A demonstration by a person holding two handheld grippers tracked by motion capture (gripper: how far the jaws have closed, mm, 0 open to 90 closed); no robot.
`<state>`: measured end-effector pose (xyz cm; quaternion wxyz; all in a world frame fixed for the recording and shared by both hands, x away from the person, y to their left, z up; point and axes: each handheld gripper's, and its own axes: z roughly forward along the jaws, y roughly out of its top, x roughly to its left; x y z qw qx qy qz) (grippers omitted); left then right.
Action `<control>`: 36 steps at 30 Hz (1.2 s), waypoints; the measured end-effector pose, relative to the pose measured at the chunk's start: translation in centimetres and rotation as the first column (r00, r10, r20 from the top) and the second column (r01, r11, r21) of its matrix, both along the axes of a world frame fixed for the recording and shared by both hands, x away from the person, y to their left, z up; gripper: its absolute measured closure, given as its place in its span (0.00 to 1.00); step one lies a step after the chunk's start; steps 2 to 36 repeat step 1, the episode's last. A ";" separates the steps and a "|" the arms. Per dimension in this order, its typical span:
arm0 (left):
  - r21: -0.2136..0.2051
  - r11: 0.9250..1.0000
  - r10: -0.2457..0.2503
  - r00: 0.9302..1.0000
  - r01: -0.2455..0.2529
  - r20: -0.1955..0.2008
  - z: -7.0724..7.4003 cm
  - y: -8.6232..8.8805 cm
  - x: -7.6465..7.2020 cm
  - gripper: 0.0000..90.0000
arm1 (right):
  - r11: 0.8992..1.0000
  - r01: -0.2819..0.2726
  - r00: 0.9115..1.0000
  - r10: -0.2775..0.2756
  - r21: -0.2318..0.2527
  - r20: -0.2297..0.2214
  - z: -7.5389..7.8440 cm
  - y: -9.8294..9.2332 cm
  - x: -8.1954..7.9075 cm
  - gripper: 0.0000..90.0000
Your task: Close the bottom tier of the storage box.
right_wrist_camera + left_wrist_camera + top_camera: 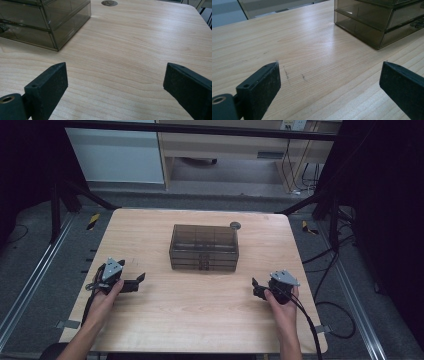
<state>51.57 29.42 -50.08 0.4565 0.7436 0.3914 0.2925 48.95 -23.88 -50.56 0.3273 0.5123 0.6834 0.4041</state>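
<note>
Left gripper [139, 281]: jaws spread wide, nothing between them but bare table [150, 320]. Right gripper [256, 287]: jaws likewise wide apart and empty. Both rest low over the table, well apart from the drawer box [204, 247], one to each side of its front. One smoked, see-through box with stacked drawers stands mid-table; its contents are hard to make out, and both gripper views cut it off. One round grey disc [235, 225] lies just behind the box's right rear corner. Two hands [102, 297], two grippers counted.
</note>
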 end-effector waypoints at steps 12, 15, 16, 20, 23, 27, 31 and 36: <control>0.002 1.000 0.000 1.000 0.000 -0.001 0.0 0.0 0.0 0.04 | 1.000 -0.001 1.000 0.001 0.000 -0.001 0.0 0.0 0.0 0.07; 0.002 1.000 0.000 1.000 0.000 -0.001 0.0 0.0 0.0 0.04 | 1.000 -0.001 1.000 0.001 0.000 -0.001 0.0 0.0 0.0 0.07; 0.002 1.000 0.000 1.000 0.000 -0.001 0.0 0.0 0.0 0.04 | 1.000 -0.001 1.000 0.001 0.000 -0.001 0.0 0.0 0.0 0.07; 0.002 1.000 0.000 1.000 0.000 -0.001 0.0 0.0 0.0 0.04 | 1.000 -0.001 1.000 0.001 0.000 -0.001 0.0 0.0 0.0 0.07; 0.002 1.000 0.000 1.000 0.000 -0.001 0.0 0.0 0.0 0.04 | 1.000 -0.001 1.000 0.001 0.000 -0.001 0.0 0.0 0.0 0.07; 0.002 1.000 0.000 1.000 0.000 -0.001 0.0 0.0 0.0 0.04 | 1.000 -0.001 1.000 0.001 0.000 -0.001 0.0 0.0 0.0 0.07; 0.002 1.000 0.000 1.000 0.000 -0.001 0.0 0.0 0.0 0.04 | 1.000 -0.001 1.000 0.001 0.000 -0.001 0.0 0.0 0.0 0.07; 0.002 1.000 0.000 1.000 0.000 -0.001 0.0 0.0 0.0 0.04 | 1.000 -0.001 1.000 0.001 0.000 -0.001 0.0 0.0 0.0 0.07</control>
